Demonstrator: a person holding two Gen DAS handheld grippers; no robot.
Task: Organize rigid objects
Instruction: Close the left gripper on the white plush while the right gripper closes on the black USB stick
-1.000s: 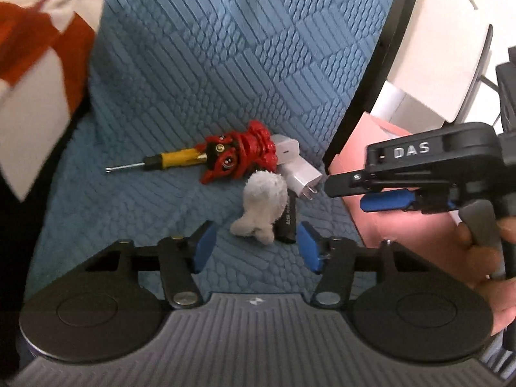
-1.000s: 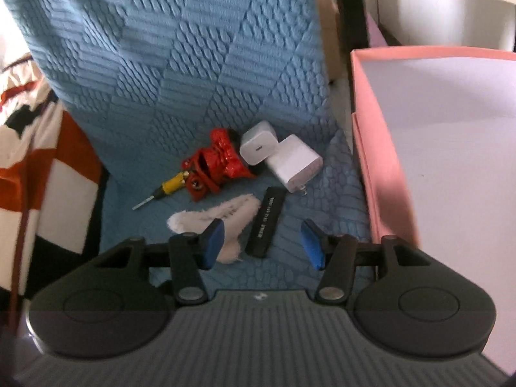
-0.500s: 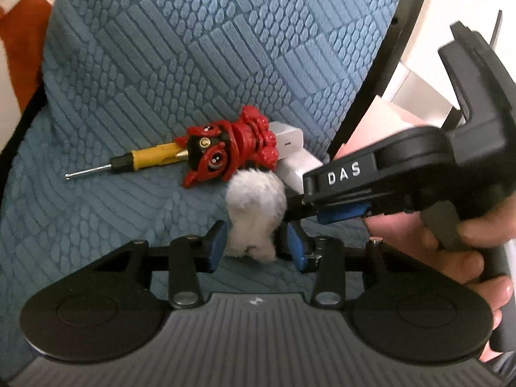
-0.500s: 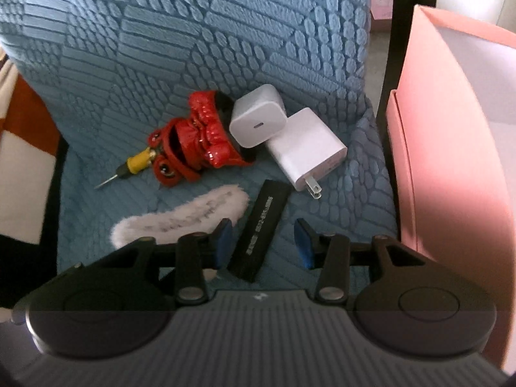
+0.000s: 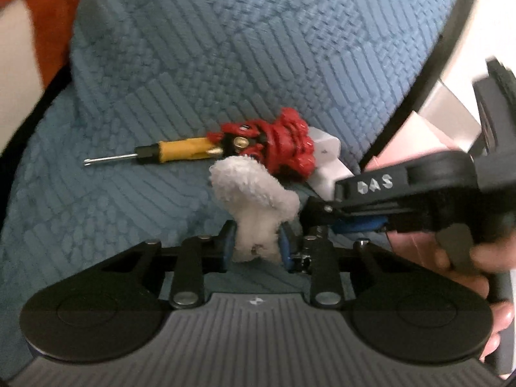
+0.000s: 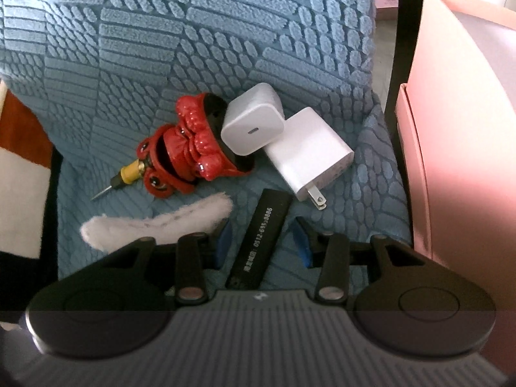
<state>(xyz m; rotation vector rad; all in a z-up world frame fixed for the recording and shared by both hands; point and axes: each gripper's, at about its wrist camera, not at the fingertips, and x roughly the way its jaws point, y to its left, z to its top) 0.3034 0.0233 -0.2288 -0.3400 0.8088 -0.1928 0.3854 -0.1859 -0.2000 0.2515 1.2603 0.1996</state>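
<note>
The left claw (image 5: 254, 245), its jaws just closed in, grips the fluffy white toy (image 5: 254, 200). The right claw (image 6: 261, 242), narrowing yet not clamped, straddles the black stick (image 6: 258, 242) on the blue cushion (image 6: 225, 32), near the chargers (image 6: 309, 158).

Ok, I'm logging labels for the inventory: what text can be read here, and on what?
"DAS": white letters on the right gripper arm, left wrist view.
"0512-6959886" or close, digits blurred: on the black stick.
Characters below that number: too blurred to read.
Pink box: no readable text.
</note>
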